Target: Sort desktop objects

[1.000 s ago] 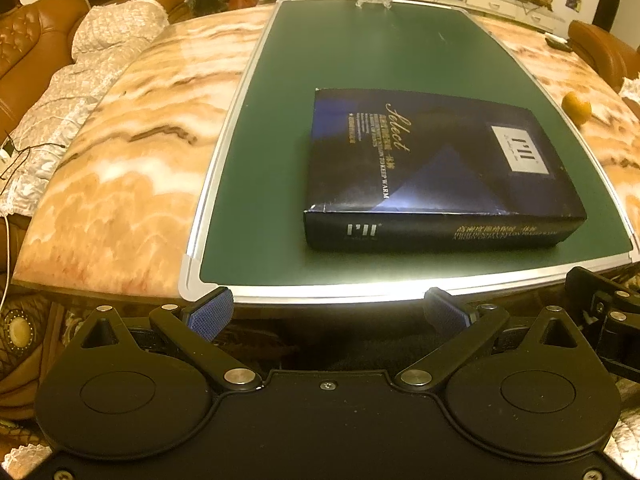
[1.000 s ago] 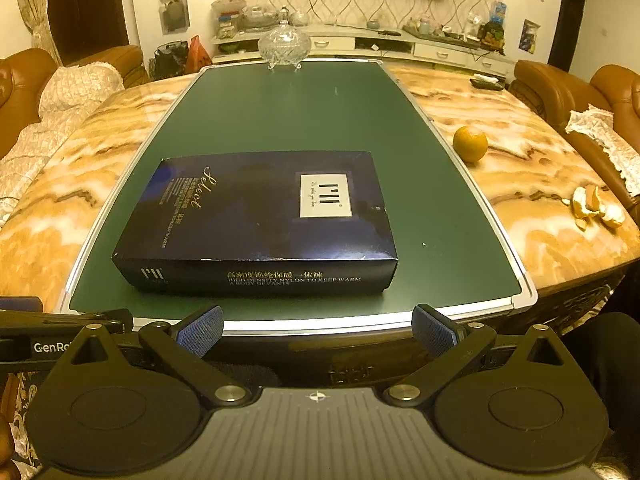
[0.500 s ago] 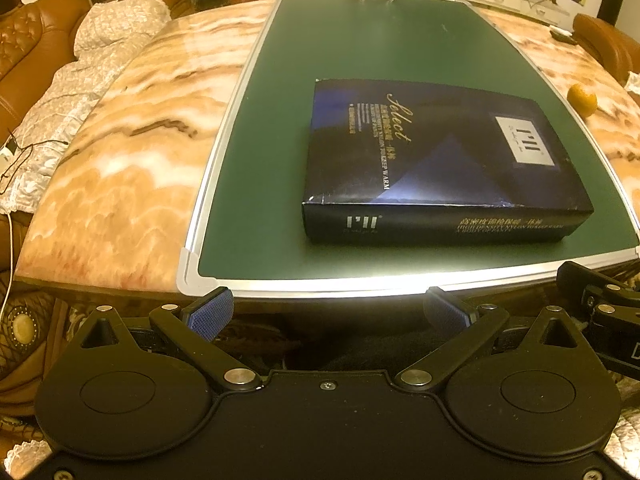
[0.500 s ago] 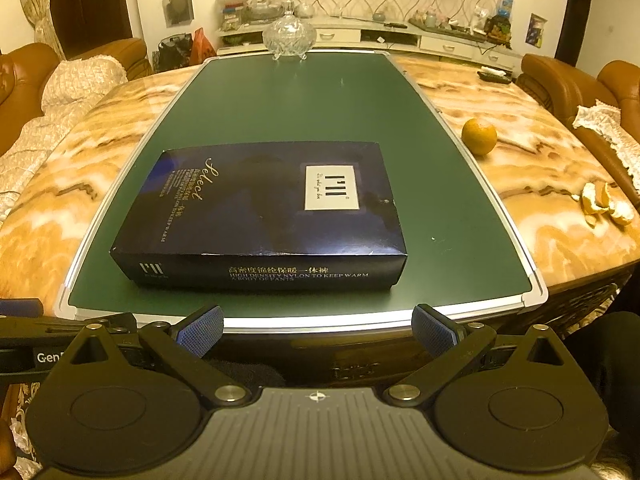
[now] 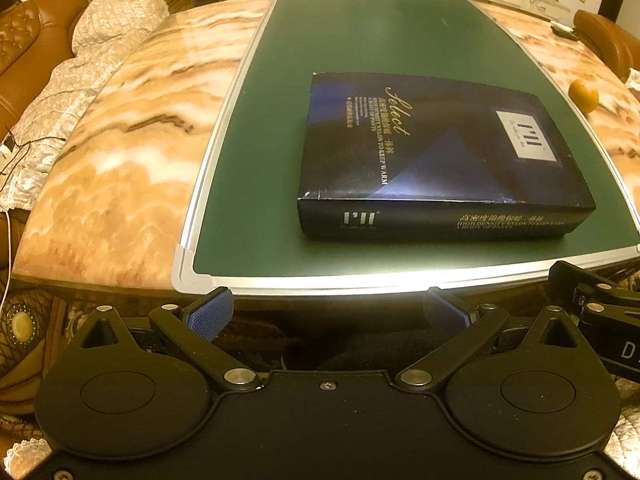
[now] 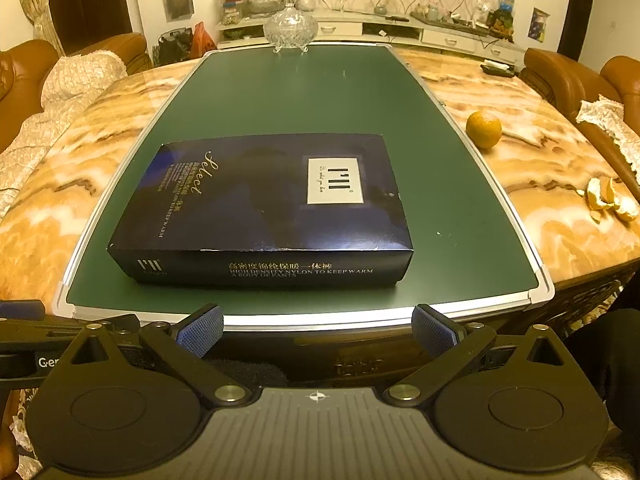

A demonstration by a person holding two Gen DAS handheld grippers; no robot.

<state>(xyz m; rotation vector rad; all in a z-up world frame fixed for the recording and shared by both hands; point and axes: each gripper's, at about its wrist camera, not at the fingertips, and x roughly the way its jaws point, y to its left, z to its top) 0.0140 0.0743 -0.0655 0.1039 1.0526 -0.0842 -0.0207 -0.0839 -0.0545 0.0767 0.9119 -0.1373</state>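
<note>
A dark blue box (image 6: 260,204) lay flat on a green board (image 6: 320,92) atop a marble table (image 6: 560,176). Both the left gripper (image 5: 328,312) and right gripper (image 6: 318,328) were spread wide and empty, short of the board's near edge, the box ahead at twelve o'clock. An orange (image 6: 483,129) sat at two o'clock.

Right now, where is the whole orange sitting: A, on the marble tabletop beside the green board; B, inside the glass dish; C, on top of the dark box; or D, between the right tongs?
A: the orange rests on bare marble just off the green board.
</note>
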